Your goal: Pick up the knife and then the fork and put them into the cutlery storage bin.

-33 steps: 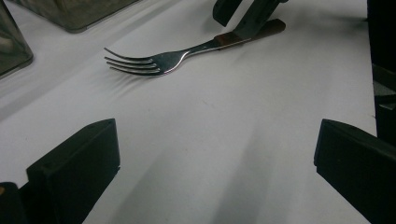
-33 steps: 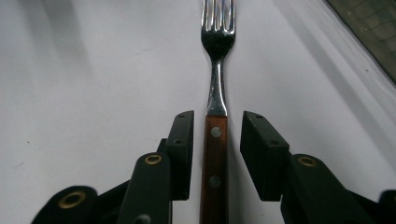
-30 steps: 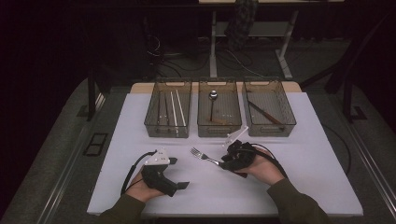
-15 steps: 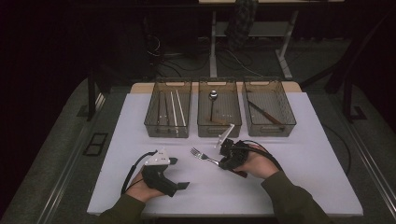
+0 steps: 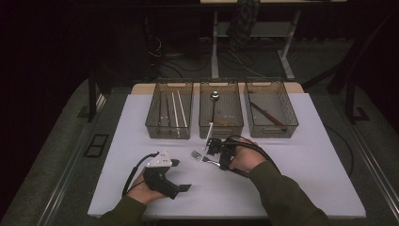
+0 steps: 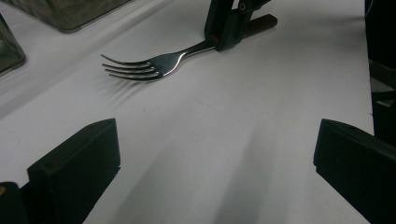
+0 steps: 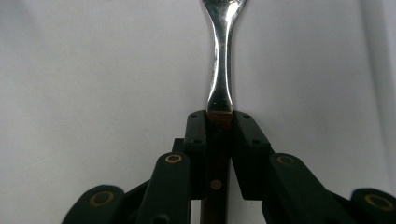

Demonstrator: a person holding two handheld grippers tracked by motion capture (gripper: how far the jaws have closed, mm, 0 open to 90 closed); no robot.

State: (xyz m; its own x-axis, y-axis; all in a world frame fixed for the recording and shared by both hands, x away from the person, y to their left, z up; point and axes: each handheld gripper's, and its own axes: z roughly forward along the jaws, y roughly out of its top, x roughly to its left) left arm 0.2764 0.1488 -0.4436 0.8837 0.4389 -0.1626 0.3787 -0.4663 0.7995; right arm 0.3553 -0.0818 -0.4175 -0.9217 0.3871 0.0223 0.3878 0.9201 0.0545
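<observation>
Right gripper (image 5: 214,151) low at table middle, jaws clamped on fork (image 5: 201,157) handle, fork flat on white table (image 5: 291,165). Left gripper (image 5: 181,175) rests near left, jaws wide. Three trays (image 5: 221,129) far side; dark room.

Fork (image 7: 219,70) tines running off top edge in right gripper view; wooden handle lying half hidden between jaws of right gripper (image 7: 219,122). Thin items in left tray (image 5: 169,114), possibly chopsticks, showing too small to tell.
</observation>
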